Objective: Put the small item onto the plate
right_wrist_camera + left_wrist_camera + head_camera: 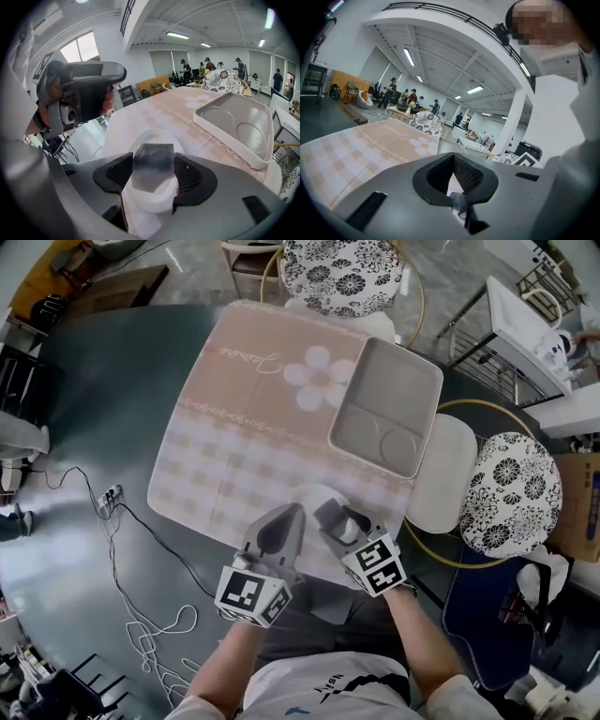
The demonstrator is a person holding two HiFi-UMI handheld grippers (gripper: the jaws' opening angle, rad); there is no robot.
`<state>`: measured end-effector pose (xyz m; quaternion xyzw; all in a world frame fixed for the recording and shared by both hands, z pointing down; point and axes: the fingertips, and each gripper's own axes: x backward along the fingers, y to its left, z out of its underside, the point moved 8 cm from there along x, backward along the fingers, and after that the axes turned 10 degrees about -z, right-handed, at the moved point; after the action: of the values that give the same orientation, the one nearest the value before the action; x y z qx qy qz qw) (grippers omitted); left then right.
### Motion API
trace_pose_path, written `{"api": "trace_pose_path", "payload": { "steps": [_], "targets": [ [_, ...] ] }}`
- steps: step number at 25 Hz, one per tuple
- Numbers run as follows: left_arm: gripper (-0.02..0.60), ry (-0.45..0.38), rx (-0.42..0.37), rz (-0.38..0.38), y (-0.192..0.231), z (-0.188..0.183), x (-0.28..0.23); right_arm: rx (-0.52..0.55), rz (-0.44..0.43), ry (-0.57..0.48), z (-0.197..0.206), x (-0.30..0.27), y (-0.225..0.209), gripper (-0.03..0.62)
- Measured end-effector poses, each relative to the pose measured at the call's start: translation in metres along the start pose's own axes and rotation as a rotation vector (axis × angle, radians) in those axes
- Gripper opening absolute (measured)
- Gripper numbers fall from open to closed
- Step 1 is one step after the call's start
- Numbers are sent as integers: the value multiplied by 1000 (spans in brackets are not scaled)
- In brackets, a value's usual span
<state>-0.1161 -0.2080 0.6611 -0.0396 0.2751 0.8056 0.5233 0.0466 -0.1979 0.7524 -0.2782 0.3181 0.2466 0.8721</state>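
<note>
The only lettering is a cursive word [246,357] printed on the pink band of the cloth [216,465] over the counter [112,409], beside its white flower [319,379], upside down in the head view and too fine to read surely, while blue print on a cardboard box [583,507] stays illegible.

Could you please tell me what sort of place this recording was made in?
Probably a large shared indoor work hall: long white ceiling strip lights, several people standing around other tables, and black cables trailing over the grey floor.
</note>
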Motion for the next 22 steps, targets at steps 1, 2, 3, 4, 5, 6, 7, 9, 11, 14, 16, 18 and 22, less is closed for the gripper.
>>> {"api": "trace_pose_path", "payload": {
  "steps": [1, 2, 3, 4, 5, 6, 7, 9, 11, 14, 16, 18, 22],
  "targets": [
    [5, 0, -3, -4, 2, 0, 0, 6, 4, 16, 1, -3, 0, 288],
    [5, 0, -5, -6, 3, 1, -1, 10, 8, 34, 2, -5, -1, 288],
    [5, 1, -6, -9, 4, 1, -1, 13, 11, 52, 3, -8, -1, 288],
    [5, 3, -6, -11, 5, 2, -1, 17, 12, 70, 4, -10, -1, 288],
    [5, 4, -5, -14, 6, 3, -1, 20, 10, 87, 5, -12, 0, 288],
    [5, 6, -5, -16, 6, 3, -1, 23, 7, 104, 5, -13, 1, 288],
    [5, 7, -4, -18, 7, 4, -1, 27, 6, 118, 5, -15, 1, 288],
    [5, 10, -3, -21, 7, 4, -1, 36, 4, 140, 4, -17, 2, 288],
    [5, 12, -4, -22, 6, 3, -1, 41, 0, 155, 3, -17, 3, 288],
    [5, 15, -10, -22, 2, 0, 0, 28, -13, 148, 3, -15, 2, 288],
    [5, 21, -16, -24, -1, -2, 0, 20, -20, 130, -3, -11, 2, 288],
    [5, 32, -27, -25, -4, -5, 1, 10, -26, 107, -10, -6, 2, 288],
    [5, 57, -62, -27, -16, -13, 7, 2, -36, 66, -25, 11, 10, 288]
  ]
}}
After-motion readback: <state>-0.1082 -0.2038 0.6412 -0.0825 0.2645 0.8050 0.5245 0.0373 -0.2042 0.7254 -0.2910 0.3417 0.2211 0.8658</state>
